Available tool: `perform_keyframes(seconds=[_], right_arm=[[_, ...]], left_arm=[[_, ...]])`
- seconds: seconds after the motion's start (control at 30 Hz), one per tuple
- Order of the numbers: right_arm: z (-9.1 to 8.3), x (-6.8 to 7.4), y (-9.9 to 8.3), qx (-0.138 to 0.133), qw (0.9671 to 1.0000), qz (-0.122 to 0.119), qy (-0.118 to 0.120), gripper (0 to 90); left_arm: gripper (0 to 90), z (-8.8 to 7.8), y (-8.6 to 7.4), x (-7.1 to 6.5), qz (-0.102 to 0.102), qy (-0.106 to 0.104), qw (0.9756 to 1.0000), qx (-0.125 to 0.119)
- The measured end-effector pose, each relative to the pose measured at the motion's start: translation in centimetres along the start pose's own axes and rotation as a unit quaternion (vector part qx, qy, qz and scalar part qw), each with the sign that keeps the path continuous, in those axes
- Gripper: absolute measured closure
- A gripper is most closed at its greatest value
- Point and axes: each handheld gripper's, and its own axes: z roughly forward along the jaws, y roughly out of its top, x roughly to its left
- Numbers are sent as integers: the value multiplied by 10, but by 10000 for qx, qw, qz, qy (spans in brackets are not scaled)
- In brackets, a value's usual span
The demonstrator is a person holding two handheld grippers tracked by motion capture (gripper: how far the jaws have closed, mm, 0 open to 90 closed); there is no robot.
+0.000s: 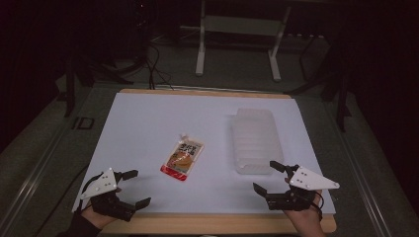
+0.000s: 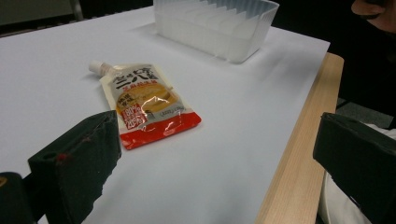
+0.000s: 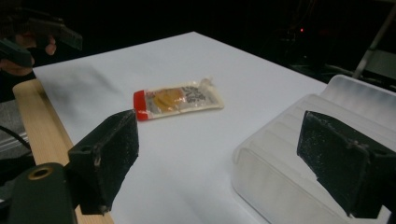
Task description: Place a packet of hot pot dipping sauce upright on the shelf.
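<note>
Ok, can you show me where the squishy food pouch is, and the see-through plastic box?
food pouch (image 1: 182, 158), high view, on the middle of its printed front.
plastic box (image 1: 255, 141), high view, on its ribbed floor.
food pouch (image 2: 145, 103), left gripper view, on the orange label.

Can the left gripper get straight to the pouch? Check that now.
Probably yes. The left gripper is open and holds nothing, and bare white table lies between it and the flat pouch.
</note>
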Motion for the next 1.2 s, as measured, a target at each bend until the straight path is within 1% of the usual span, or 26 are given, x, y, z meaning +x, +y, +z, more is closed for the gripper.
perform_keyframes(seconds=[0.07,0.13,0.17,0.2,0.23,0.27,0.3,0.4,0.43,0.5,0.57,0.6,0.63,0.67,0.73,0.87,0.93,1.0,1.03,1.1,1.17,1.2], right_arm=[[0,1,0,-28,10000,-5,56,133],[0,1,0,-39,10000,-21,49,133],[0,2,1,-44,10000,-61,49,133],[0,3,1,-27,9999,-97,4,133],[1,3,1,-24,9999,-118,4,133],[1,4,1,-8,9999,-146,-48,133],[1,4,1,21,9999,-151,-43,133],[2,3,1,25,9999,-97,-22,132],[2,3,1,36,10000,-89,-22,132],[3,4,0,44,9999,-96,-14,132],[4,4,0,63,9999,-127,-23,132],[5,4,0,92,9999,-101,5,132],[5,4,0,93,9999,-91,21,133],[6,4,0,93,9999,-61,41,134],[5,4,0,33,9999,-53,97,145],[4,7,2,-37,9998,-109,159,160],[4,7,2,-53,9998,-134,155,160],[3,8,2,-78,9998,-131,149,160],[2,8,3,-86,9998,-164,106,164],[0,9,4,-137,9997,-177,88,164],[0,9,4,-128,9997,-192,77,164],[0,9,4,-139,9997,-194,88,164]], left_arm=[[19,0,1,-1,-33,21,10000,-28],[20,-1,2,-1,-57,-2,10000,-41],[20,0,3,-2,-25,67,10000,-46],[20,0,3,-3,-37,35,10000,-62],[20,0,4,-4,-45,32,9999,-103],[20,0,5,-4,-41,41,9999,-133],[21,0,6,-5,-56,-5,9999,-148],[29,0,9,-7,-87,-12,9997,-217],[29,0,11,-7,-60,64,9996,-254],[29,0,15,-7,-147,78,9993,-332],[29,0,17,-7,-147,106,9991,-379],[36,1,22,-6,-192,98,9992,-344],[37,2,23,-6,-192,134,9992,-337],[38,3,24,-4,-241,102,9992,-303],[41,5,25,-1,-307,145,9990,-281],[41,8,30,3,-383,176,9987,-288],[41,8,33,5,-375,201,9986,-309],[41,9,37,9,-417,222,9983,-330],[41,10,38,11,-418,207,9984,-322],[41,13,41,15,-427,255,9983,-303],[41,14,42,17,-441,218,9984,-288],[41,18,44,20,-398,246,9986,-240]])
